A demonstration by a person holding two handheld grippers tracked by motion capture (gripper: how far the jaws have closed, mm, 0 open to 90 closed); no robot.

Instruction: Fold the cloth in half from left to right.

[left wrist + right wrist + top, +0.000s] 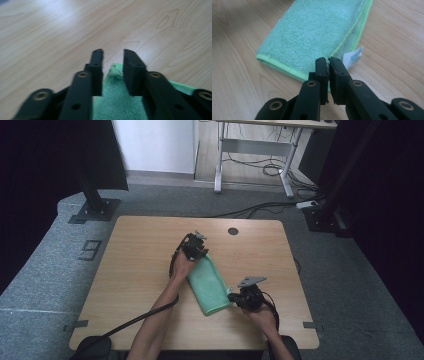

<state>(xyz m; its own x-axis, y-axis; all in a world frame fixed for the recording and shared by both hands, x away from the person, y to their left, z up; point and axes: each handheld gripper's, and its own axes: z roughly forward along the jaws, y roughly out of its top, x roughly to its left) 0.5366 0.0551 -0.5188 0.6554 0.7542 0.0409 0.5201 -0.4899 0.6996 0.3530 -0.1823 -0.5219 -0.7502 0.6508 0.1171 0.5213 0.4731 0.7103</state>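
Green towel (210,285) folded, flat mid-table (135,270). My L gripper (113,53) at far corner, jaws parted, cloth between but not pinched. R gripper (329,61) clamped on near corner by white tag (354,58). Risk: R pulls w/ L loose, so fold slides, skews; thin hem may slip out.

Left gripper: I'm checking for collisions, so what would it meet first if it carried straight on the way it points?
Probably bare table. The left gripper stands open over the green towel's far corner; only wood lies ahead.
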